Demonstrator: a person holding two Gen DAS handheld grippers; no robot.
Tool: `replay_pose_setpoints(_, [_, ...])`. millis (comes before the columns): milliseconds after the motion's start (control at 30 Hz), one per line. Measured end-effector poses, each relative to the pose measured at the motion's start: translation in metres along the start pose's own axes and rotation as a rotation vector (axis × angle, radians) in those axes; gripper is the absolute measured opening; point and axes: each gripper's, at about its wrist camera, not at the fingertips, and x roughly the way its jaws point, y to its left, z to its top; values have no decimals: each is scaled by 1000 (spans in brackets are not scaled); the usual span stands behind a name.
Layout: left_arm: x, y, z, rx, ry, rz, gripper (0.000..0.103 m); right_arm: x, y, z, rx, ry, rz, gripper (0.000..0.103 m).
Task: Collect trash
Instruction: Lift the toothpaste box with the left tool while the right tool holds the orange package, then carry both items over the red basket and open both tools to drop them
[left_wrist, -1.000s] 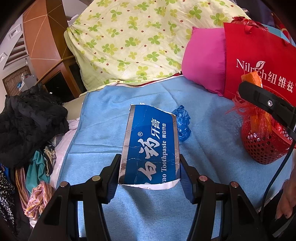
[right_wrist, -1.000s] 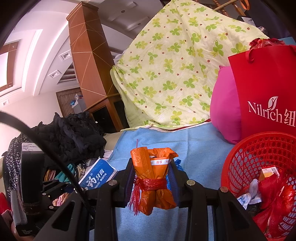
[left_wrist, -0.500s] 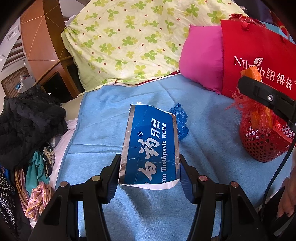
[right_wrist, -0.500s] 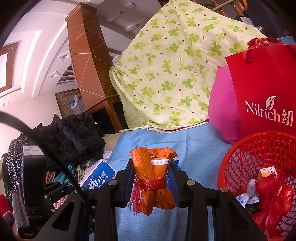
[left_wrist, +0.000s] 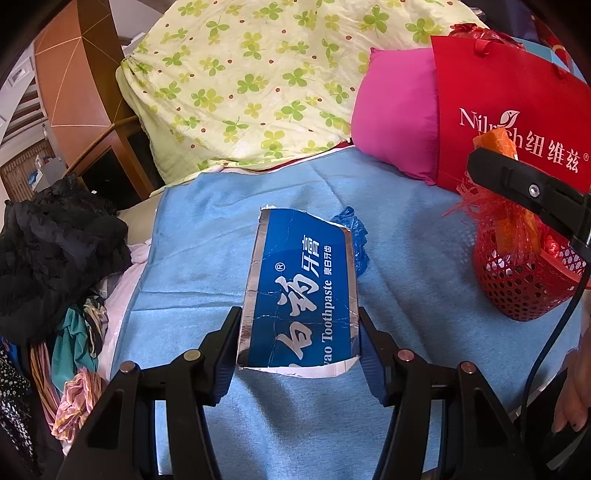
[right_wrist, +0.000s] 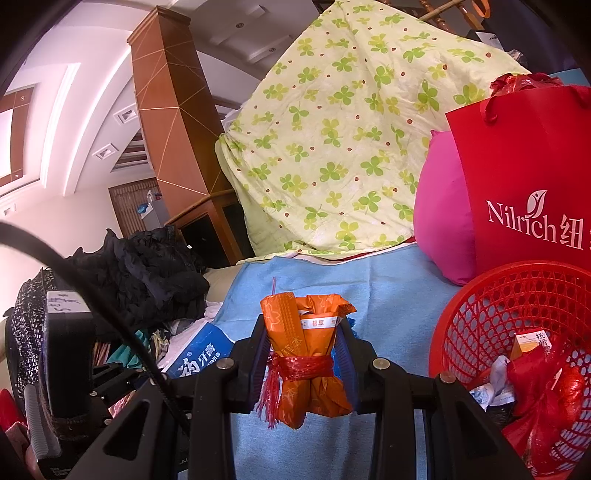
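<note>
left gripper (left_wrist: 297, 334): jaws about half open, clamped on both long edges of the flattened blue toothpaste box (left_wrist: 301, 291); box held up off the blue blanket (left_wrist: 207, 258), far end pointing away.
right gripper (right_wrist: 302, 356): jaws narrow, pinching the orange wrapper bundle (right_wrist: 308, 354) tied round with red plastic strip; bundle upright, clear of the blanket.
change: almost none. Both grips look the same as a second ago. Only a slight view shift: in the left wrist view the red basket (left_wrist: 524, 280) sits a bit further right, in the right wrist view it sits a bit nearer and larger. Hands basically parked.
basket: far right on the blanket, in front of the red shopping bag (left_wrist: 517, 110); already holds a small box and crumpled red plastic.
bundle vs basket: just left of the rim, not yet over the opening.
still loose: blue crumpled plastic (left_wrist: 354, 240) on the blanket, just behind the box's far right corner.
meaning: two pieces secured, neither dropped yet. Judged next: carry bundle right over the rim and release, then the box; blue plastic remains.
risk: wide flat box may catch on the rim.
</note>
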Motion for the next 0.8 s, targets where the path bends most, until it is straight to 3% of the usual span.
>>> replay_pose_setpoints(800, [2, -13, 3, 44, 6, -21, 61, -15, -12, 1, 17, -21, -18, 38])
